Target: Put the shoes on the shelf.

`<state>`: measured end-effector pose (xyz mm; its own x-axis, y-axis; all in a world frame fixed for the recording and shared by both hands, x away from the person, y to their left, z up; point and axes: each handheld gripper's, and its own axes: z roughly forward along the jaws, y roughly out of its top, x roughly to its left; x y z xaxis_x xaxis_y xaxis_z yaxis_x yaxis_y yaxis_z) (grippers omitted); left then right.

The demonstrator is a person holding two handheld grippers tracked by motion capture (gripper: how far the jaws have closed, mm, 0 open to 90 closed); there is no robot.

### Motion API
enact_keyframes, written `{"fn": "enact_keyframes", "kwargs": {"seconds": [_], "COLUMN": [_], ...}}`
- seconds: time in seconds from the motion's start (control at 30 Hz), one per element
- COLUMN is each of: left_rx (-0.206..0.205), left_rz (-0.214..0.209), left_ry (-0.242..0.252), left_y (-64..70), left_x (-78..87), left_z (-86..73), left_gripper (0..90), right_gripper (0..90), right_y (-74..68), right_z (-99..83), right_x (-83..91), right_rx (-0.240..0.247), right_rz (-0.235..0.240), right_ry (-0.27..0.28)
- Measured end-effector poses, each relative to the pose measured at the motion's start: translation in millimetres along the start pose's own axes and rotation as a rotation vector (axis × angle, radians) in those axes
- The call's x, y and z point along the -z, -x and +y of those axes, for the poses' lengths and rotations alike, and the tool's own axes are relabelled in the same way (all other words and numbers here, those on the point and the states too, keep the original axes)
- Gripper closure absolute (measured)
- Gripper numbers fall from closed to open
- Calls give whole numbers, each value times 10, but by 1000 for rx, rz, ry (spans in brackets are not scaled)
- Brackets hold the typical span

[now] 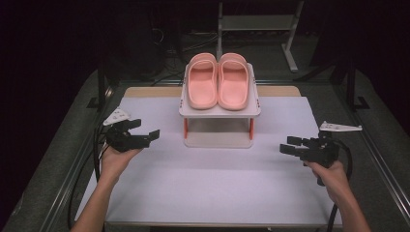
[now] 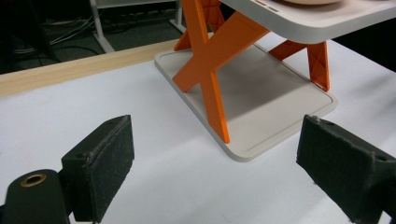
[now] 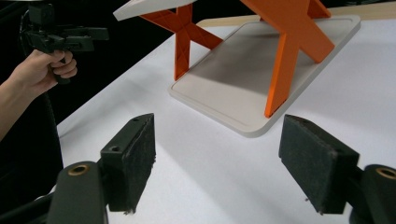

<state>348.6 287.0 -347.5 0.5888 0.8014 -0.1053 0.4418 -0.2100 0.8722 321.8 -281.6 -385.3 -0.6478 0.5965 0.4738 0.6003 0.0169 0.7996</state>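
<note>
Both sets of jaws apart, empty. Left gripper [image 1: 140, 135] near the table's [image 1: 208, 193] left edge, right gripper [image 1: 293, 146] near the right edge. Slippers [image 1: 218, 80] sit side by side on the rack's [image 1: 220, 112] top shelf, at the table's far edge, centred between the grippers. Long axes run front to back, toes pointing away. Left gripper looks slightly nearer.

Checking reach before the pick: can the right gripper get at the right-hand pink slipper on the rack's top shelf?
Probably yes: the right gripper is open, and the slipper lies uncovered on the rack, bare table between.
</note>
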Motion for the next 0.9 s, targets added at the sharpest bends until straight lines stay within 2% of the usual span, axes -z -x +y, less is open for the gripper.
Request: {"fn": "enact_keyframes", "kwargs": {"seconds": [0.3, 0.47, 0.9], "left_rx": [9, 14, 18], "left_rz": [-2, -2, 9], "left_ry": [-12, -8, 1], "left_y": [2, 14, 10], "left_x": [6, 13, 63], "left_z": [-124, -171, -325], "left_gripper": [102, 98, 98], "right_gripper": [249, 242, 242], "right_y": [20, 27, 59], "right_z": [-120, -180, -293], "right_x": [15, 16, 95], "right_rx": [-12, -15, -26], "right_rz": [-3, -10, -22], "right_ry": [-6, -17, -6]}}
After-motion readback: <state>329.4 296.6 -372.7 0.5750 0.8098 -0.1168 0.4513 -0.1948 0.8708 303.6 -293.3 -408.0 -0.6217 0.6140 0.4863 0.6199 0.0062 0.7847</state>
